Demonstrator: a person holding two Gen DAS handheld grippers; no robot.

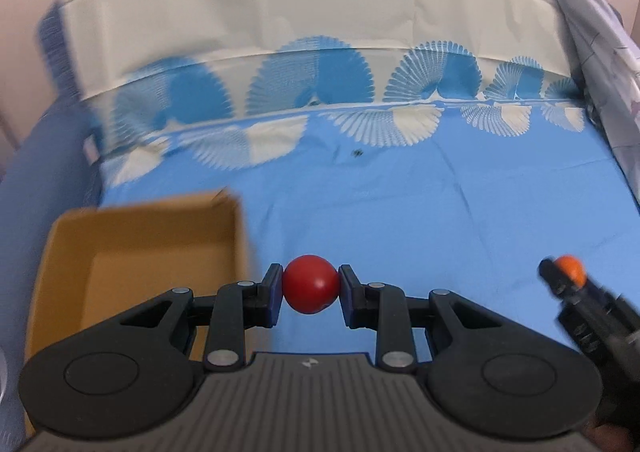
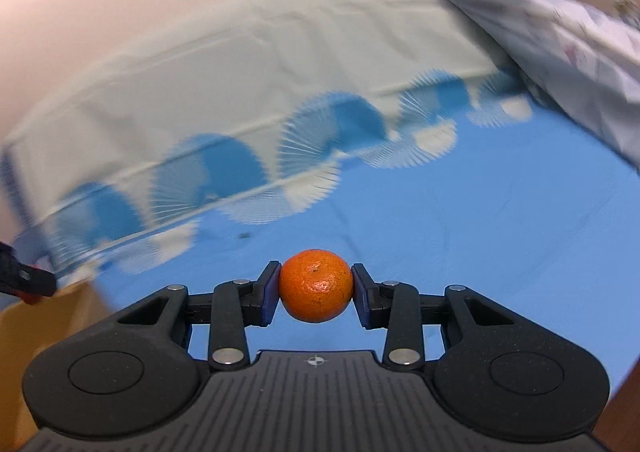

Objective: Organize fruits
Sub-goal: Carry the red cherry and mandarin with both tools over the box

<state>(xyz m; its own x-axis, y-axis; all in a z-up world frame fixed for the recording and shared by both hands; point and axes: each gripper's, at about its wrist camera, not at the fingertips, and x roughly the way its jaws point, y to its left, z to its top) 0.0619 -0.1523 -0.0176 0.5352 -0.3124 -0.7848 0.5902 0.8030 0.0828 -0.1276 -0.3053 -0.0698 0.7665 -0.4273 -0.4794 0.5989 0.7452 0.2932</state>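
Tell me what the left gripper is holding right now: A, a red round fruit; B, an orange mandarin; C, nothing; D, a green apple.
A: in the left wrist view the left gripper has both pads pressed on a red round fruit, beside the cardboard box.

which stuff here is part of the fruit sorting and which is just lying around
Part of the job:
- red fruit, clamped in the left gripper
- orange, clamped in the right gripper
- cardboard box, open

Just there:
- blue patterned sheet
- grey quilt at the right edge
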